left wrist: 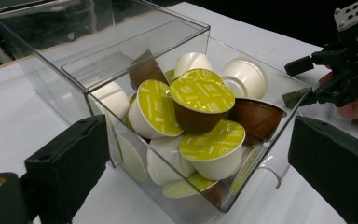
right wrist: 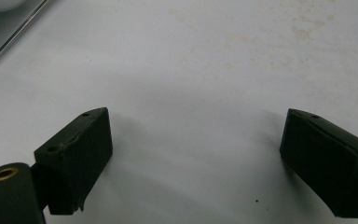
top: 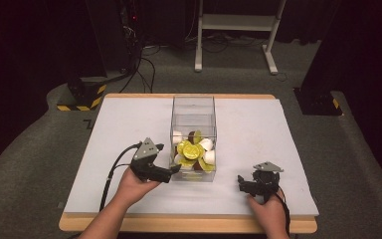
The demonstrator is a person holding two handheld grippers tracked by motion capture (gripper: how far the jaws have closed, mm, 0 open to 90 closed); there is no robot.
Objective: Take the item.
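Observation:
A clear plastic box (top: 193,102) stands in the middle of the white table and holds several coffee capsules (top: 193,149) with yellow-green lids and white or brown cups. My left gripper (top: 173,168) is open, just off the box's near left corner. In the left gripper view its jaws (left wrist: 200,140) stand wide on either side of the box's near corner (left wrist: 135,44) without touching it, and the heaped capsules (left wrist: 202,91) lie beyond. My right gripper (top: 242,183) rests open near the front right. Its jaws (right wrist: 196,135) hold nothing over bare table.
The white tabletop (top: 258,129) has free room on both sides of the box. The box's edge (right wrist: 9,28) shows at the upper left of the right gripper view. My right gripper (left wrist: 297,83) sits past the box in the left gripper view. Dark equipment and cables stand behind the table.

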